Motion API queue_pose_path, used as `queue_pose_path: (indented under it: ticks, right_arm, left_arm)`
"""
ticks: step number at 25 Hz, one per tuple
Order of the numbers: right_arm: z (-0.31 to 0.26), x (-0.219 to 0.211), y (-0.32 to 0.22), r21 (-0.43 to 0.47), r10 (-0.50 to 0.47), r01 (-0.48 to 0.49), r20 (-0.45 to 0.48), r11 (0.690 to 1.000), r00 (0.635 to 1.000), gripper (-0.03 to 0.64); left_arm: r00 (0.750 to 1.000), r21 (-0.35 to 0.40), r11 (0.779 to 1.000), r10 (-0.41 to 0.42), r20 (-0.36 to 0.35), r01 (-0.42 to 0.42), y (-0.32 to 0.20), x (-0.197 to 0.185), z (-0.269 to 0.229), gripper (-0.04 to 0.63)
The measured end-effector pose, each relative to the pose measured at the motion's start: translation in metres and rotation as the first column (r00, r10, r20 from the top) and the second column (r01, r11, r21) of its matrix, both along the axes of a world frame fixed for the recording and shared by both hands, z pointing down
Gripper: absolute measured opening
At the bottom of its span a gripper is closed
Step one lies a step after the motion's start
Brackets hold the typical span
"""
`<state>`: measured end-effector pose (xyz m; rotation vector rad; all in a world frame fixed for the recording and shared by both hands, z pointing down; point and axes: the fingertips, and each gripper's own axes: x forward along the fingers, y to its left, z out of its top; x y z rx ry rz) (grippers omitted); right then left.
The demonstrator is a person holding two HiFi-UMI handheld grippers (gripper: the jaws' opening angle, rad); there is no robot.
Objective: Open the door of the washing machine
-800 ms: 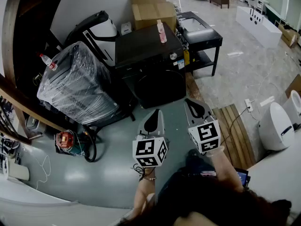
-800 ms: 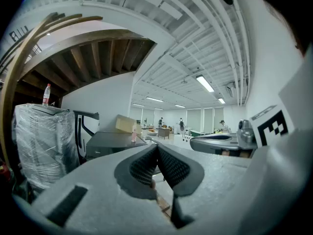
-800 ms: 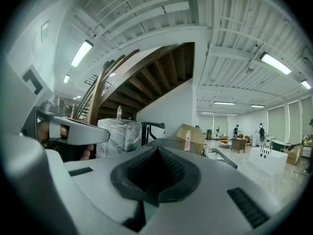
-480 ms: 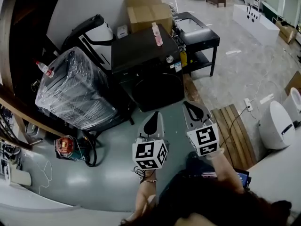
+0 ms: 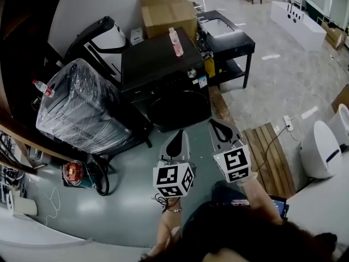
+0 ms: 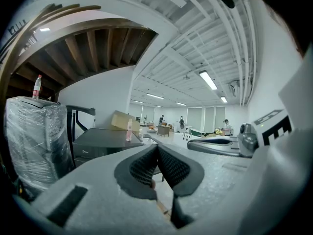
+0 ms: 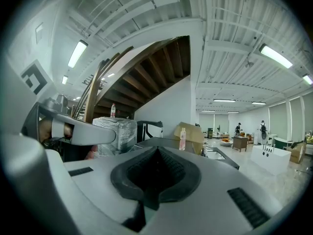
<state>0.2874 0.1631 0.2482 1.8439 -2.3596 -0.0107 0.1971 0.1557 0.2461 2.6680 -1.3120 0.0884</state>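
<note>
The black front-loading washing machine (image 5: pixel 163 70) stands ahead of me, its round door (image 5: pixel 177 107) closed. A pink bottle (image 5: pixel 175 41) stands on its top. My left gripper (image 5: pixel 175 142) and right gripper (image 5: pixel 220 129) hover side by side over the floor, short of the machine's front and touching nothing. Both point at it, shut and empty. In the left gripper view the pads meet at the left gripper's tip (image 6: pixel 156 148), with the machine (image 6: pixel 105 142) beyond. The right gripper view shows the right gripper (image 7: pixel 157 152) closed too, the bottle (image 7: pixel 182 138) past it.
A plastic-wrapped appliance (image 5: pixel 76 105) stands left of the machine, with a red tool and cables (image 5: pixel 73 172) on the floor beside it. A cardboard box (image 5: pixel 166 12) sits behind, a black metal table (image 5: pixel 226 40) to the right. Wooden slats (image 5: pixel 270 152) and a white unit (image 5: pixel 319 149) lie right.
The head view has swung a little, so the machine sits further left in it. Both grippers have edged slightly closer to the machine's front and stay shut.
</note>
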Motion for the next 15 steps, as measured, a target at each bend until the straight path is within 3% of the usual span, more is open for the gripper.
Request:
queue_pose_path:
  ticks: [15]
  right_arm:
    - [0.027, 0.037, -0.087, -0.061, -0.015, 0.016, 0.010, 0.998, 1.000, -0.002]
  left_arm:
    - [1.000, -0.056, 0.998, -0.002, 0.030, 0.004, -0.074, 0.040, 0.021, 0.014]
